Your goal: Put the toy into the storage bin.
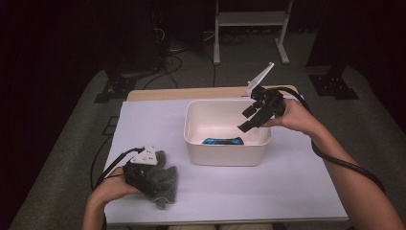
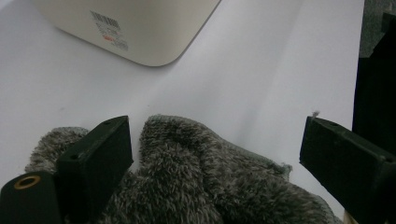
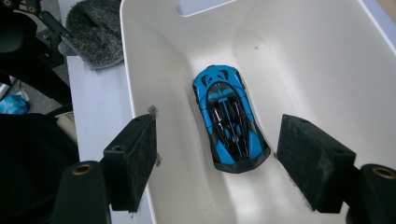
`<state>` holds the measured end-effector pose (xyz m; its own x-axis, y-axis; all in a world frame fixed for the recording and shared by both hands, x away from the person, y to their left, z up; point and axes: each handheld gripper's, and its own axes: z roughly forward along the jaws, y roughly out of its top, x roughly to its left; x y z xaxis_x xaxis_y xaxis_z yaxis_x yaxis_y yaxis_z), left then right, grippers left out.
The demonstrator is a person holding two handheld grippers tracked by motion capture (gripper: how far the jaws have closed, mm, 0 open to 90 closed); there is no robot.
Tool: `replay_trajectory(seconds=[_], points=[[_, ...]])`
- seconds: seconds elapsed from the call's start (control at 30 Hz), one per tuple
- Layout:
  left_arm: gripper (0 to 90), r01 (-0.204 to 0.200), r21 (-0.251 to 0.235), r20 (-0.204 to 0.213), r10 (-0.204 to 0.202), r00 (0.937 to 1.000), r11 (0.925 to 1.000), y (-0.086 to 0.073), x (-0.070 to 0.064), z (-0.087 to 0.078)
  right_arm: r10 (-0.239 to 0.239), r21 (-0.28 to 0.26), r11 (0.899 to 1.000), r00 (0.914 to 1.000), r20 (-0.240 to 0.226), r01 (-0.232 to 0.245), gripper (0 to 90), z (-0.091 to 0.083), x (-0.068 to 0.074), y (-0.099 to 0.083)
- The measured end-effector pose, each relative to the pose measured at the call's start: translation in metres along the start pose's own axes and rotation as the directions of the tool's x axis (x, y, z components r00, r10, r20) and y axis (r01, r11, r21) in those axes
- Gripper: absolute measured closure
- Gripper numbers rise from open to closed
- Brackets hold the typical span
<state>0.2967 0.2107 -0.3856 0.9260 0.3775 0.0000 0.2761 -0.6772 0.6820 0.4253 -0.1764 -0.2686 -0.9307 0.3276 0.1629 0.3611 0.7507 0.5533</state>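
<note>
The left gripper [image 1: 152, 179], jaws spread, straddles the grey fuzzy cloth [image 2: 201, 172], seemingly ready to pinch it, while the right gripper [image 1: 245, 120] hangs spread-jawed above the blue toy car [image 3: 229, 119] in the white bin [image 1: 225, 155].

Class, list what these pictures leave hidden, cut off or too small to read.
- Label print on the white bin, left gripper view: too small to read.
- Blue toy car, high view: mostly hidden by the bin's near wall.
- Grey fuzzy cloth, left gripper view: cut off by the bottom edge and partly behind the left gripper.
</note>
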Motion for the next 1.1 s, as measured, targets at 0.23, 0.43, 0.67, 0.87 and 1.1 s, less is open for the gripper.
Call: replay_trajectory(seconds=[0.23, 0.43, 0.67, 0.87, 1.1], points=[[8.8, -0.003, 0.016, 0.010, 0.002, 1.0000, 0.9999, 0.000, 0.000, 0.004, 0.007, -0.026, 1.000, 0.9999, 0.008, -0.007, 27.1, -0.012, 0.003, -0.011], [8.8, 0.000, 0.014, 0.009, 0.000, 1.0000, 0.9999, 0.000, 0.000, 0.005, 0.015, -0.049, 0.999, 0.9997, 0.017, -0.015, 27.0, -0.021, 0.005, -0.022], [8.8, 0.005, 0.016, 0.008, -0.005, 1.0000, 0.9999, -0.001, 0.000, 0.006, 0.018, -0.054, 0.998, 0.9995, 0.027, -0.017, 26.1, -0.029, 0.009, -0.030], [8.8, 0.005, 0.016, 0.010, -0.005, 0.9999, 0.9999, -0.001, 0.000, 0.007, 0.017, -0.070, 0.997, 0.9992, 0.036, -0.014, 25.3, -0.036, 0.011, -0.039], [8.8, 0.007, 0.017, 0.008, -0.007, 0.9999, 0.9998, -0.001, 0.000, 0.006, 0.036, -0.080, 0.996, 0.9985, 0.041, -0.033, 24.0, -0.043, 0.011, -0.051]])
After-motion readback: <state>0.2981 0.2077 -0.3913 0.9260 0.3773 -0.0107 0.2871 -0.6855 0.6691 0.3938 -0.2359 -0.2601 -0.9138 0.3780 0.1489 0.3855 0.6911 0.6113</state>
